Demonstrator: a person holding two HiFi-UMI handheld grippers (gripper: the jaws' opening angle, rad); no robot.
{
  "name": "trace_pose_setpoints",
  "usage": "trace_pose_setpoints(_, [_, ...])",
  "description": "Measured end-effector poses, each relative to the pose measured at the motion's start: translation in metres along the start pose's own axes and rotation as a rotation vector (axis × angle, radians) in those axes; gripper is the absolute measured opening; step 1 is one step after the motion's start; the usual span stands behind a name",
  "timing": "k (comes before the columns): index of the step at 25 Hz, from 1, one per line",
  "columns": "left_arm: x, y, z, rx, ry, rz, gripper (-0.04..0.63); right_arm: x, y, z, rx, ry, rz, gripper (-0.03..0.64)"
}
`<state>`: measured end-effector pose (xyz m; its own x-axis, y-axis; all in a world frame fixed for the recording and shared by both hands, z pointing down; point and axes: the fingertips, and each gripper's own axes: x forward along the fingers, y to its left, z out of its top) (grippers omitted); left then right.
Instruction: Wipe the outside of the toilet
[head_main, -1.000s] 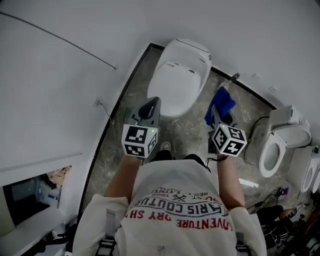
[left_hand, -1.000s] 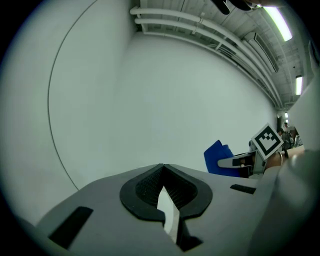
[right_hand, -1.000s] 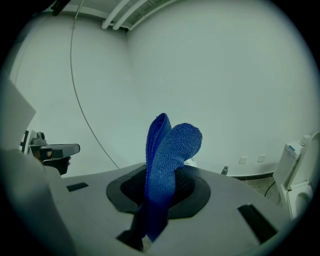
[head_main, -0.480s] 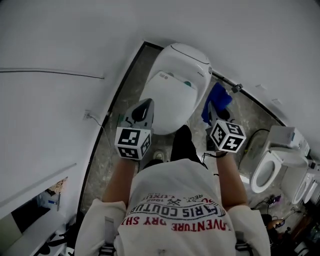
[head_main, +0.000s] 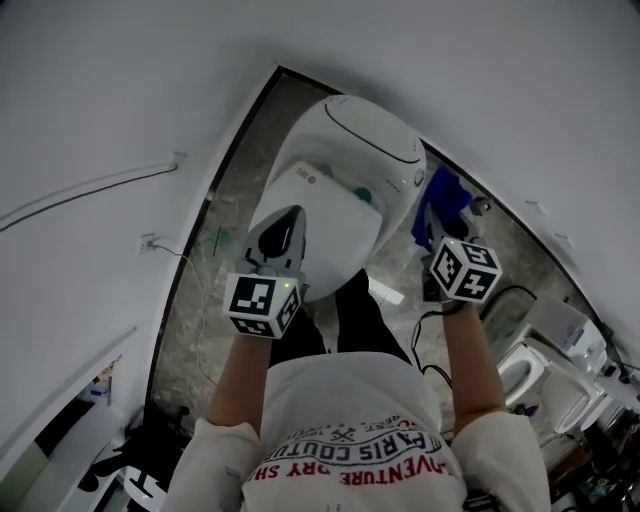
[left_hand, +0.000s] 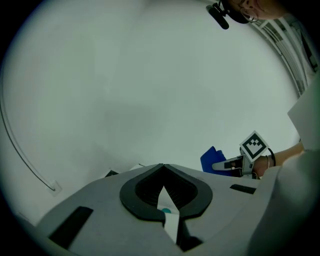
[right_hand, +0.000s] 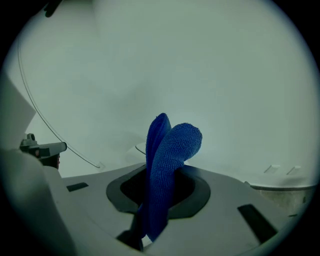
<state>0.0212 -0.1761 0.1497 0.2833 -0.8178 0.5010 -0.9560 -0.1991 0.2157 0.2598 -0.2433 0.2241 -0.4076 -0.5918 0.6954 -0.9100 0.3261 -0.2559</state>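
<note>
The toilet (head_main: 340, 180) is standing with its lid down. Its back is lying against the foot of the wall and its long axis is running from there toward the person, who is facing its front end. The blue cloth (head_main: 447, 195) is hanging beside the toilet's right flank, near the back. The right gripper (head_main: 438, 232) is clamping it, with a folded lobe sticking up past the jaws. That hand is therefore sitting nearer the outer shell, which is lying just to its left; a short inward move would probably be enough to start wiping. The left gripper (head_main: 283, 228) is hovering over the toilet's front left edge, jaws pressed together on nothing. Both forearms are reaching forward and down.
</note>
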Motion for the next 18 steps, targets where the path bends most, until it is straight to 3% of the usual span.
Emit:
trace_pose_setpoints(9, [0.120,0.028,-0.073,-0.076,0.072,-0.014,0.006,0.137,-0.091,-0.018,-0.060,0.118,0.027,0.075])
trace_pose_setpoints(18, [0.181,0.052,-0.137,-0.129,0.075,-0.053,0.006,0.192,-0.086,-0.022,-0.173,0.161,0.102,0.075])
